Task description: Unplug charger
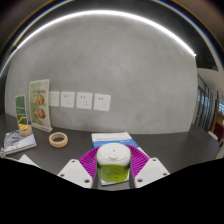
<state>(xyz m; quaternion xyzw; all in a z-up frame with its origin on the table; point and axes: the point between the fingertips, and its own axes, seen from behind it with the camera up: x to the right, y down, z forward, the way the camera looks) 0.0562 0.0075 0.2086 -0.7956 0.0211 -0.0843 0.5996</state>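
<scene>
A small charger (113, 162) with a white rounded top and a yellow-green body sits between my gripper's (113, 167) two fingers. Both purple pads (90, 162) press against its sides, so the gripper is shut on it. It is held above the dark table, well away from the white wall sockets (84, 100) on the grey wall beyond. No cable shows on the charger.
A blue-and-white flat box (113, 139) lies just ahead of the fingers. A roll of tape (59, 139) lies to the left, beside a standing leaflet (40, 105) and a small orange-filled container (24, 127). The dark table (160, 145) stretches to the wall.
</scene>
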